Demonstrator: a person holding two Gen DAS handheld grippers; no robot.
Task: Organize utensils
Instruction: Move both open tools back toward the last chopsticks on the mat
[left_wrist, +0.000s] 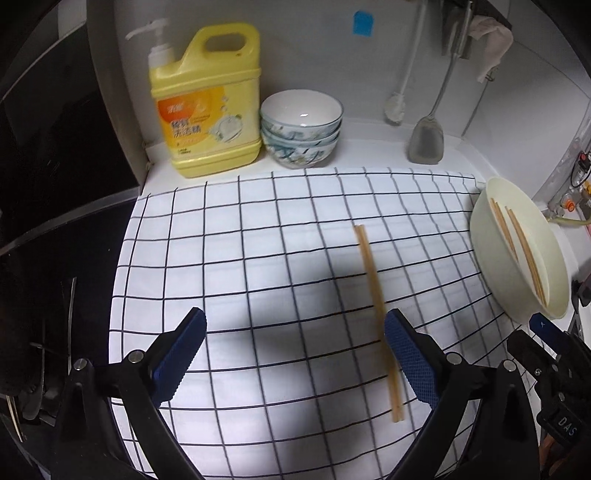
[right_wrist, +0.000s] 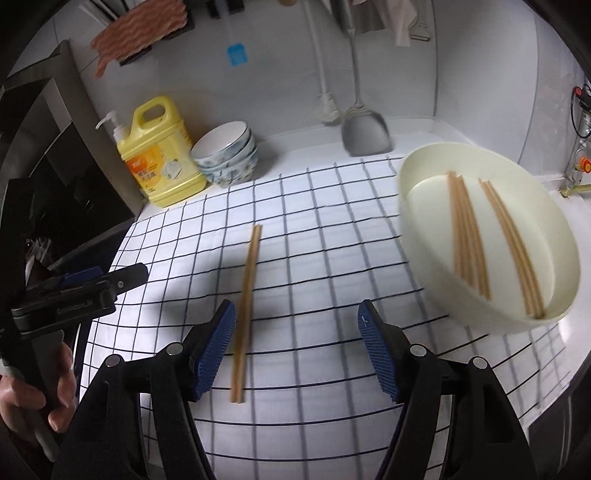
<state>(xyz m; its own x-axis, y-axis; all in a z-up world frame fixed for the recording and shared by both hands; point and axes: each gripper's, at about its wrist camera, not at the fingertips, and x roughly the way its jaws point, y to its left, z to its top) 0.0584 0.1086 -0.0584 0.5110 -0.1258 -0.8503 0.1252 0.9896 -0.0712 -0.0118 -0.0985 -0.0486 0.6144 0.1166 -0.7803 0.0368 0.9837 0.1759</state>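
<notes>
We find the right hand-held gripper (right_wrist: 297, 345) with its jaws apart and nothing between them; a loose pair of chopsticks (right_wrist: 245, 314) lies on the checked cloth (right_wrist: 314, 229) just beside its left pad. The left hand-held gripper (left_wrist: 295, 354) also stands with its jaws apart and empty, the same pair passing just inside its right pad. In our judgement both tools are set low over this pair so that either could close on it.

Outward to the right, a cream oval basin (right_wrist: 417, 166) rests on the desk and holds two groups of chopsticks (right_wrist: 467, 236) laid lengthwise, which suggests it serves as the collecting place.

At the back wall stand a yellow detergent bottle (right_wrist: 159, 158) and stacked bowls (right_wrist: 229, 155), clear of the work. A spatula (right_wrist: 364, 129) hangs above.
</notes>
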